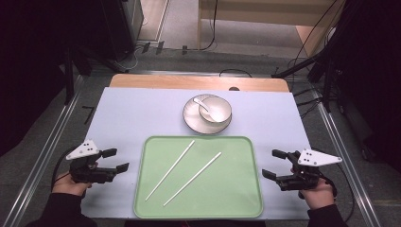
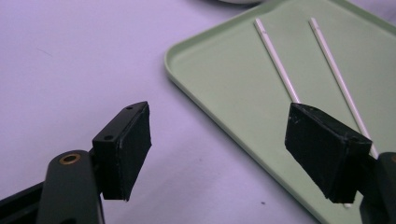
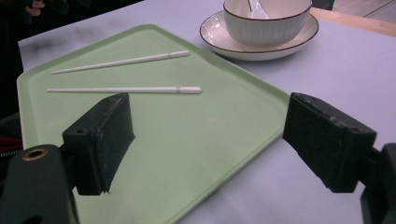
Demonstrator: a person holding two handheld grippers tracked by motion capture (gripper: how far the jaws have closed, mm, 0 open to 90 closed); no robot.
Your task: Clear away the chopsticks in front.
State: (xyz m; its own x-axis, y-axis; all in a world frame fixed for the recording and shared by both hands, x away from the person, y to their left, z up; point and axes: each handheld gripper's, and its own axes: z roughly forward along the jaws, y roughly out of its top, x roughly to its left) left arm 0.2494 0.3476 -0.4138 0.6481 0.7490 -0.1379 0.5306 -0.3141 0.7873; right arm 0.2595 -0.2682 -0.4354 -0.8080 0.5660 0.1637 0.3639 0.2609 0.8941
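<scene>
1. The left gripper (image 1: 116, 160) sat on the table just off the left edge of the green tray (image 1: 236, 208), its jaws spread wide with nothing between them; in the left gripper view only bare table and the tray's rim lay in the gap.
2. The right gripper (image 1: 273, 163) mirrored it just off the tray's right edge, jaws likewise wide apart and empty. Both pointed inward at the tray, which I judge to be a ready stance for reaching in from either side.
3. Two white chopsticks lay on the tray floor, apart from each other and roughly parallel: the left chopstick (image 1: 170, 170) and the right chopstick (image 1: 192, 178).
4. Each one's long axis ran diagonally, from near-left to far-right in the high view, so the far ends pointed towards the bowl (image 1: 215, 109). Which end was the thinner tip is hard to tell from above; the right gripper view suggests the thicker ends lay towards the bowl.
5. The bowl stood on a saucer (image 1: 191, 120) just beyond the tray's far rim, with a white spoon (image 1: 204, 106) resting inside it, probably as the place setting the chopsticks belong to.
</scene>
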